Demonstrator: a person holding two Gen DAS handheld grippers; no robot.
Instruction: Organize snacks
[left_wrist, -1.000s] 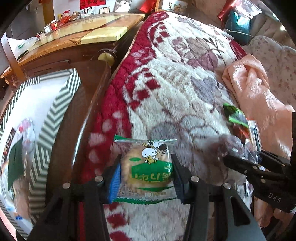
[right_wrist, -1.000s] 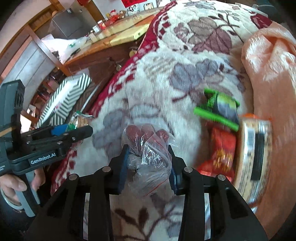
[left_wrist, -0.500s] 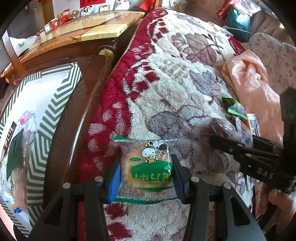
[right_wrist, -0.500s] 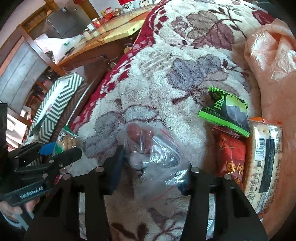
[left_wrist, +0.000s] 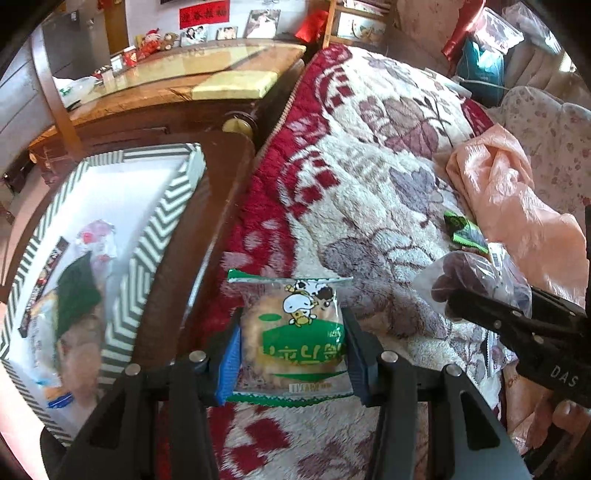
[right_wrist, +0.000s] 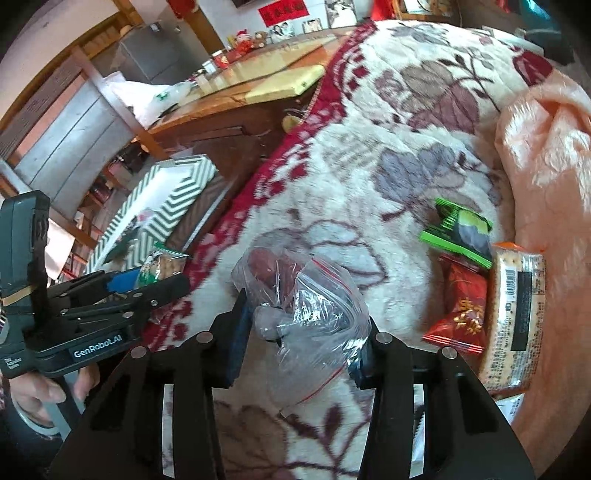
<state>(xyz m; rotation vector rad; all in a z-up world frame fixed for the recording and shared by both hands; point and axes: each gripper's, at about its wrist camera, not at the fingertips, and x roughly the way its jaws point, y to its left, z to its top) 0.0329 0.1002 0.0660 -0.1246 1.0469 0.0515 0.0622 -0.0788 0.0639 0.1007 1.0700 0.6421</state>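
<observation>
A green and white biscuit packet (left_wrist: 295, 332) with a cartoon cow sits between the pads of my left gripper (left_wrist: 291, 350), which is shut on it above the flowered blanket (left_wrist: 369, 184). The same packet (right_wrist: 162, 266) and left gripper (right_wrist: 155, 284) show at the left of the right wrist view. My right gripper (right_wrist: 301, 339) has a clear zip bag (right_wrist: 306, 295) of dark red fruit between its jaws. The jaws are closing, both pads touch the crumpled plastic, and the bag hangs off the blanket. In the left wrist view the bag (left_wrist: 476, 273) and right gripper (left_wrist: 480, 314) are at the right.
A green-striped white box (left_wrist: 162, 221) holding several snacks stands left of the blanket on dark wood. A green packet (right_wrist: 461, 232), a red packet (right_wrist: 461, 310) and a cracker sleeve (right_wrist: 517, 321) lie by a peach plastic sheet (right_wrist: 546, 147). A wooden table (left_wrist: 166, 92) stands behind.
Both grippers have risen off the blanket with their loads, and more of the striped box shows. The right jaws stand wider around the zip bag than a second ago.
</observation>
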